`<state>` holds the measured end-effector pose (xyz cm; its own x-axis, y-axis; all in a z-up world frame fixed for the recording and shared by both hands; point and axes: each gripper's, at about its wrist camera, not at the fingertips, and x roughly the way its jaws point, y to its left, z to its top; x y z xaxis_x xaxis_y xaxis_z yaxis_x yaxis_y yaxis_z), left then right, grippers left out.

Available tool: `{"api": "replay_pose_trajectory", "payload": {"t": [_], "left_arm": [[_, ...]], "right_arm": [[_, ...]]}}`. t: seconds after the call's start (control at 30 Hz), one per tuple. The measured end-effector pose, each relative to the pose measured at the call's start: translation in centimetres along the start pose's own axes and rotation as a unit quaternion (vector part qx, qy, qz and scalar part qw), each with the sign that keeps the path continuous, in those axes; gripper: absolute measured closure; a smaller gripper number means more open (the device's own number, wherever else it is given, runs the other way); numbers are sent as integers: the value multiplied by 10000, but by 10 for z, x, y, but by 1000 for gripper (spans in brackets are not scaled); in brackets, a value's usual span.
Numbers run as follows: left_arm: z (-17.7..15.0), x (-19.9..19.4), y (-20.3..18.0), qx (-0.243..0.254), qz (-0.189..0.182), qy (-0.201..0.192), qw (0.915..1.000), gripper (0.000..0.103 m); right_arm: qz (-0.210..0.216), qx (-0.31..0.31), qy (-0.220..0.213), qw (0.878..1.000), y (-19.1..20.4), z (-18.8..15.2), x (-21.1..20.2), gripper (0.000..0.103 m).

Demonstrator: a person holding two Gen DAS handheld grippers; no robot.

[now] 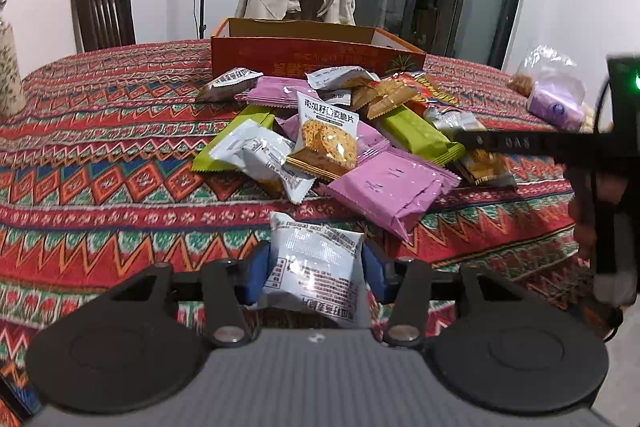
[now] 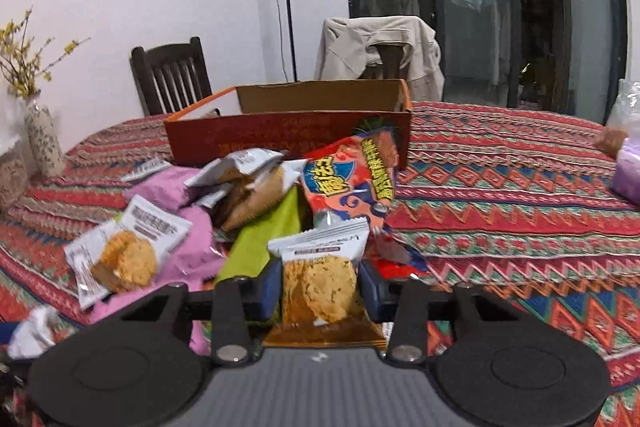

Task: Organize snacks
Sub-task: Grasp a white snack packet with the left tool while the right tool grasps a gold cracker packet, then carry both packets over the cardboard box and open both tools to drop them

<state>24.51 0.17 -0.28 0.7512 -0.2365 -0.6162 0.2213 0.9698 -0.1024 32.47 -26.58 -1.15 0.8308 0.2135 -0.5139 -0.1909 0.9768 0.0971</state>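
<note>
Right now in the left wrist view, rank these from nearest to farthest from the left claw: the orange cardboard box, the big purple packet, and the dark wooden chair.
1. big purple packet, just ahead of the left claw, slightly right.
2. orange cardboard box, behind the snack pile, centre.
3. dark wooden chair, beyond the table's far edge, left.

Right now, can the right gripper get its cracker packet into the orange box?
Probably yes. The right gripper is shut on a cracker packet, and the orange box sits open-topped just behind the snack pile. Only the pile lies between them, low enough to pass over.
</note>
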Motion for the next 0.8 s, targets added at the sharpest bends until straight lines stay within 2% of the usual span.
{"api": "replay_pose_trajectory", "payload": {"t": [0.2,0.33,0.53,0.67,0.8], "left_arm": [[-7,-21,-10,-59,73,-106,9999,53],[-7,-36,-22,-78,43,-291,9995,53],[13,-46,-25,-93,-26,-542,9985,53],[59,-44,-11,53,-122,-792,9968,53],[145,-20,12,325,-146,-1070,9936,53]], "right_arm": [[-70,-147,-111,9998,0,-29,-45,66],[68,-175,-134,9997,3,-42,-75,66],[212,-110,-346,9991,-4,-42,-100,66],[416,-16,-554,9976,-14,-21,-105,66],[581,-118,-858,9945,-23,33,-99,66]]}}
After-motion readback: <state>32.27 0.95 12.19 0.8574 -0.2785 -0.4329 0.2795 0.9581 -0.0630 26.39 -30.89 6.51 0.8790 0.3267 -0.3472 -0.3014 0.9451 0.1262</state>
